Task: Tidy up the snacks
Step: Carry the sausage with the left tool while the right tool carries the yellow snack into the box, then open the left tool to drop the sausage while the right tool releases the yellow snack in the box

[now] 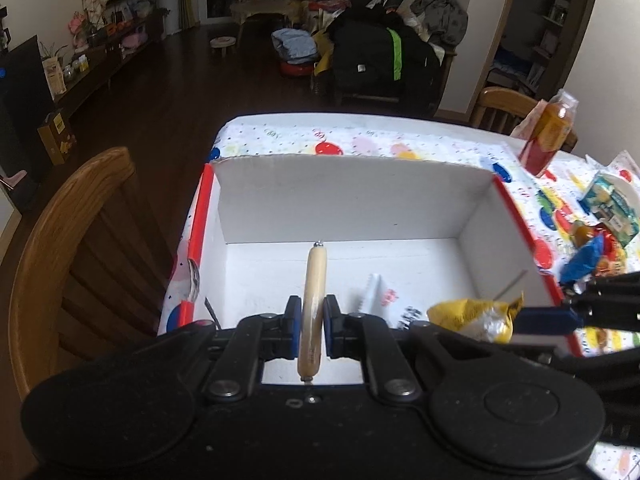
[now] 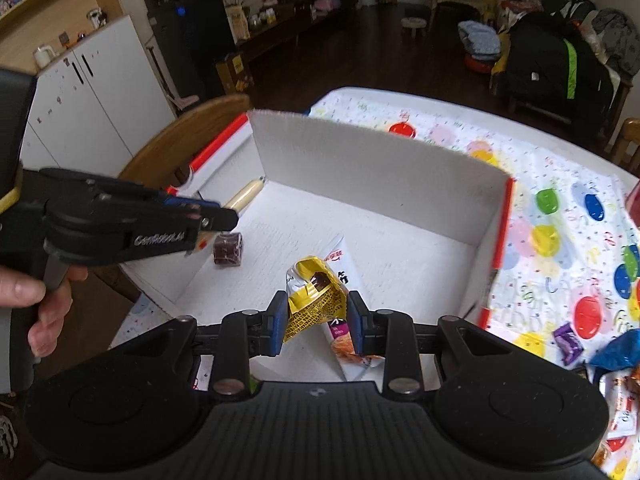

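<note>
A white cardboard box (image 1: 340,200) with red edges stands open on the table. My left gripper (image 1: 313,326) is shut on a pale sausage stick (image 1: 315,280), held over the box floor. In the right wrist view the left gripper (image 2: 216,216) comes in from the left with the sausage stick (image 2: 244,196) poking past it. My right gripper (image 2: 318,320) is shut on a yellow snack packet (image 2: 314,294) above the box (image 2: 360,152). The same yellow packet (image 1: 476,316) shows at the lower right of the left wrist view. A white-and-pink packet (image 2: 344,264) and a small dark wrapped sweet (image 2: 228,249) lie inside the box.
Loose snacks lie on the balloon-print tablecloth (image 2: 560,208) to the right: a blue wrapper (image 1: 584,256), a green packet (image 1: 612,204), a purple sweet (image 2: 568,340). An orange-and-red bottle (image 1: 548,136) stands at the far right. A wooden chair (image 1: 68,248) is left of the box.
</note>
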A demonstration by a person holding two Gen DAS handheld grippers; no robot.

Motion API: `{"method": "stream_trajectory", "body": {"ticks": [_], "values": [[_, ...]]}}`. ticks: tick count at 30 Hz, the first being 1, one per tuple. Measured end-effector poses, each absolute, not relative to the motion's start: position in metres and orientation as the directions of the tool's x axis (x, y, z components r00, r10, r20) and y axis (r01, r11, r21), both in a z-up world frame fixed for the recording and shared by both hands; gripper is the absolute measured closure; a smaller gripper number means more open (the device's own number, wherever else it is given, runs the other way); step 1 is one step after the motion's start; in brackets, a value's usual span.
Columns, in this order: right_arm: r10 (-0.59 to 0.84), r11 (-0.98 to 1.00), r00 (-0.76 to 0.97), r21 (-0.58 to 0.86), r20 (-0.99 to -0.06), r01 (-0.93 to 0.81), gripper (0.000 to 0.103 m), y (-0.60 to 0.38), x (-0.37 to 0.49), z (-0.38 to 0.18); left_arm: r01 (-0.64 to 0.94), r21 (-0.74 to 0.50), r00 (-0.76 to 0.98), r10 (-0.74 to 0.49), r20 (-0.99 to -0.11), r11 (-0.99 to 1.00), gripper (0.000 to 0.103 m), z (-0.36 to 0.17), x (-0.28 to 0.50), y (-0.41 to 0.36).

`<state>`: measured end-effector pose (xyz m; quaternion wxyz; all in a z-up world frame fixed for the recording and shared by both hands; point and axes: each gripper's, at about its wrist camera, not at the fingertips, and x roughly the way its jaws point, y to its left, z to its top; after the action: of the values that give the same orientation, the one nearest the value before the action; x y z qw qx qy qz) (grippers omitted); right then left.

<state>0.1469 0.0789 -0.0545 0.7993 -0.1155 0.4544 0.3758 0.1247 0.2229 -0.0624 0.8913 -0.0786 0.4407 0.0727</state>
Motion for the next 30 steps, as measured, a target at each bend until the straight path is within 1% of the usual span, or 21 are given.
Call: {"method": "stream_trajectory", "body": {"ticks": [4, 11, 16, 26, 28, 30], "values": [[0.461, 0.688, 0.300, 0.123, -0.835, -0.715, 0.073, 0.092, 0.150, -0.068, -0.196, -0.063, 0.575, 0.063, -0.816, 0.978, 0.095, -0.075, 0.138, 0.227], [0.440, 0.671, 0.248, 0.132, -0.863, -0.729, 0.072, 0.103, 0.150, -0.085, -0.175, -0.043, 0.527, 0.057, -0.848, 0.984, 0.095, -0.093, 0.157, 0.225], [0.436, 0.674, 0.240, 0.138, -0.868, -0.725, 0.072, 0.106, 0.153, -0.089, -0.169, -0.059, 0.488, 0.032, -0.872, 0.984, 0.095, -0.106, 0.162, 0.224], [0.435, 0.681, 0.247, 0.136, -0.866, -0.719, 0.072, 0.106, 0.155, -0.089, -0.162, -0.051, 0.427, 0.023, -0.904, 0.986, 0.095, -0.121, 0.167, 0.219], [0.434, 0.681, 0.249, 0.135, -0.866, -0.719, 0.072, 0.106, 0.154, -0.089, -0.167, -0.047, 0.420, 0.028, -0.907, 0.985, 0.090, -0.121, 0.167, 0.219], [0.434, 0.683, 0.251, 0.134, -0.866, -0.718, 0.071, 0.106, 0.154, -0.089, -0.176, -0.052, 0.416, 0.026, -0.909, 0.983, 0.082, -0.121, 0.167, 0.220]]}}
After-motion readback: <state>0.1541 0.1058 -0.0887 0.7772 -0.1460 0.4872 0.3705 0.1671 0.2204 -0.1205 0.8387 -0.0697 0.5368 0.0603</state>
